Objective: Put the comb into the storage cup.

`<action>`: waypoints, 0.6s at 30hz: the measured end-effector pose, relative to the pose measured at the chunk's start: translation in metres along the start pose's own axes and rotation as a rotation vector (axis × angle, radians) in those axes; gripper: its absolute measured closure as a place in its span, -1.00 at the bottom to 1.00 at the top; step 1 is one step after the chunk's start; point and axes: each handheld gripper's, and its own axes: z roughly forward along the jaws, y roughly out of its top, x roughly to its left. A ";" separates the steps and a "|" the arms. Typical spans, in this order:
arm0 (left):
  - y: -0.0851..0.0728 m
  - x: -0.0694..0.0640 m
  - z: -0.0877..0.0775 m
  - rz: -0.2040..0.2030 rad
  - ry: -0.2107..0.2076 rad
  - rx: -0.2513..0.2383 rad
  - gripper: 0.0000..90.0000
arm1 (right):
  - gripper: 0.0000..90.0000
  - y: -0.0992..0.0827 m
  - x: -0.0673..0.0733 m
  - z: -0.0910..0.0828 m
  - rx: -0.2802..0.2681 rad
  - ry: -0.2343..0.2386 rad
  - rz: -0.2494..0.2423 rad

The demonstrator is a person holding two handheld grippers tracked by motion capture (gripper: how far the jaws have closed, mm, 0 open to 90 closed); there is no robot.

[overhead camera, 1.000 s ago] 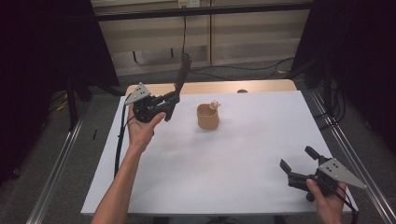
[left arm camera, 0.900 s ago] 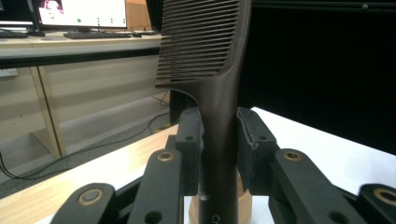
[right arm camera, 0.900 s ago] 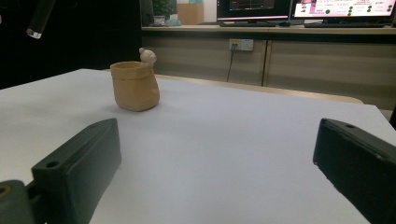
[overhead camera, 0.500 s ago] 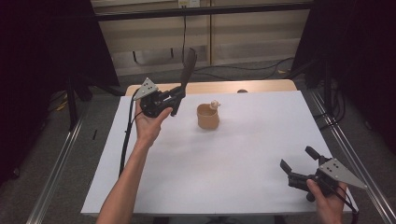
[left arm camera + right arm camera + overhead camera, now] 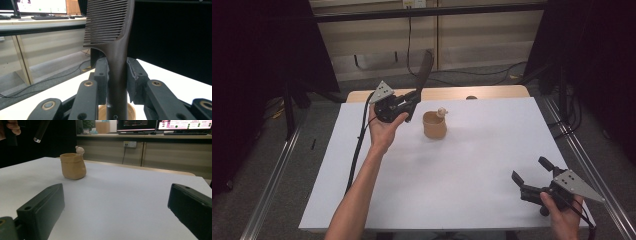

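High view: I see the left gripper raised above the far left part of the white table, held in the left hand, its jaws closed on the handle of a dark comb. The comb rises steeply, toothed end uppermost, leaning slightly to the right. Just beside it on the table stands a tan cup with a small pale figure on its far rim. The right gripper rests low at the near right corner in the right hand, well apart from the cup, jaws spread wide and empty.

Left gripper view: the two black jaws press against either side of the comb's handle; the teeth point left (toward the cabinets). Below the handle I see the cup's round rim, partly hidden.

Right gripper view: both jaws stand far apart at the frame's lower corners with bare table between them. The cup sits upright farther off, and the comb's handle end hangs above and left of it.
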 end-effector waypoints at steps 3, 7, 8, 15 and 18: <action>-0.001 -0.001 0.006 0.003 -0.004 -0.005 0.62 | -1.00 0.000 0.000 0.000 -0.001 0.001 0.000; -0.002 -0.004 0.011 0.025 -0.010 -0.002 0.62 | -1.00 0.000 0.000 0.000 -0.002 0.000 0.000; -0.002 -0.005 0.012 0.030 -0.011 -0.003 0.62 | -1.00 0.000 0.000 0.000 -0.002 0.000 -0.001; -0.006 -0.005 0.017 0.021 -0.008 -0.002 0.62 | -1.00 0.000 0.000 0.000 -0.002 0.001 0.000; -0.006 -0.007 0.019 0.043 -0.010 0.003 0.62 | -1.00 0.000 0.000 0.000 -0.001 -0.001 0.000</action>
